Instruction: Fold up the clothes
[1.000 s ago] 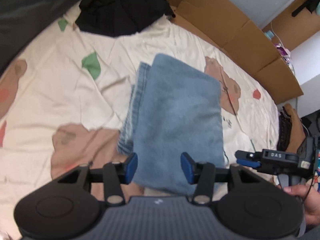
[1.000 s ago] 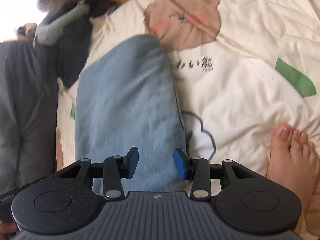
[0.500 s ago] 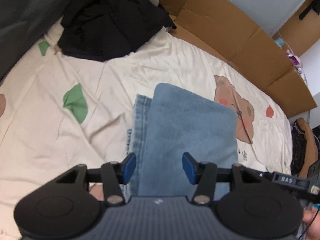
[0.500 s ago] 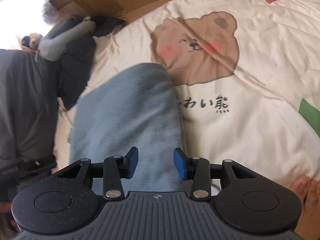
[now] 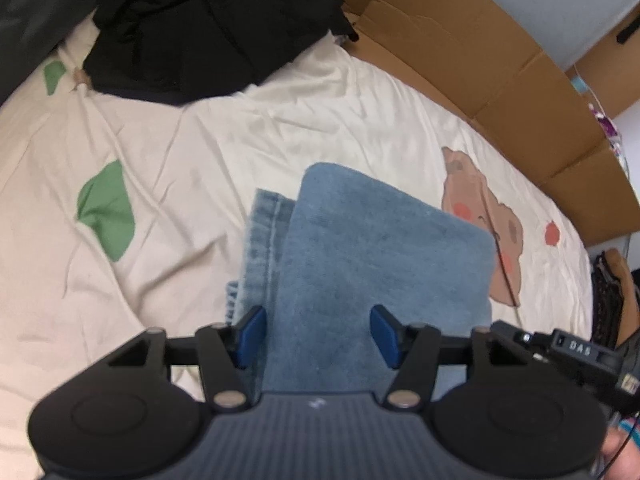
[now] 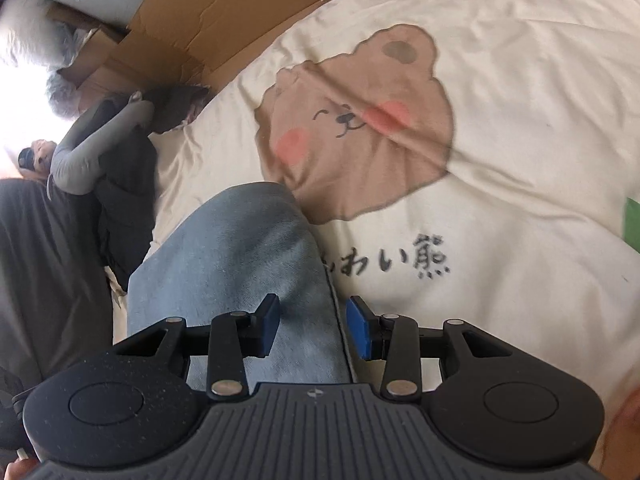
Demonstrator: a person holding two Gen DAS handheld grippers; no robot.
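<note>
1. Left gripper (image 5: 318,332): black frame, blue pads, jaws spread wide with nothing between them; hovers over the near end of the folded jeans.
2. Right gripper (image 6: 313,328): same build, jaws parted and empty; poised above the right edge of the jeans. Its body also shows at the lower right of the left wrist view.
3. Folded jeans (image 5: 380,264): light blue denim, folded into a compact rectangle, lying flat near the middle of the bed. A stitched hem layer juts out along the left side in the left wrist view. The fold's far end looks rounded in the right wrist view (image 6: 240,248).
4. Bedspread (image 5: 192,160): cream, wrinkled, printed with green patches, a red spot and brown bears with pink cheeks (image 6: 356,120). Black printed characters (image 6: 412,264) sit below one bear, just beside the jeans.
5. Dark clothes pile (image 5: 208,24): black garments heaped at the far end of the bed, well apart from the jeans.
6. Grey garment (image 6: 100,140): a sleeve draped over dark fabric at the bed's edge.
7. Cardboard (image 5: 480,64): flattened brown sheets lining the far side of the bed against a pale wall.
8. Room edge: bright, overexposed light at the upper left of the right wrist view; details there unreadable.
</note>
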